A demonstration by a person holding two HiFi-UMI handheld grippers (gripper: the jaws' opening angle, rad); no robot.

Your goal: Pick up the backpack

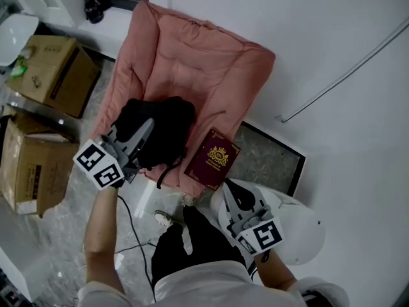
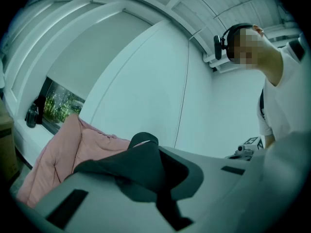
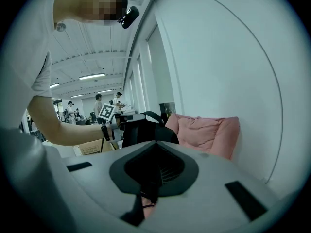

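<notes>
The left hand-held gripper (image 1: 147, 130) is clamped tight on a fold of black fabric at the top of the backpack (image 1: 165, 121), so the grasp looks made. The right hand-held gripper (image 1: 231, 194) has its jaws together with nothing plainly between them, and it hovers well apart from the bag, near the person's legs. The backpack sits over the lower part of a pink cushion (image 1: 204, 62) leaning against the wall. A dark red book (image 1: 213, 158) lies just beside it on the cushion's edge. From the right gripper view the bag seems to hang from the grip, though whether it is clear of the cushion cannot be told. What appears left is to raise it fully free.
</notes>
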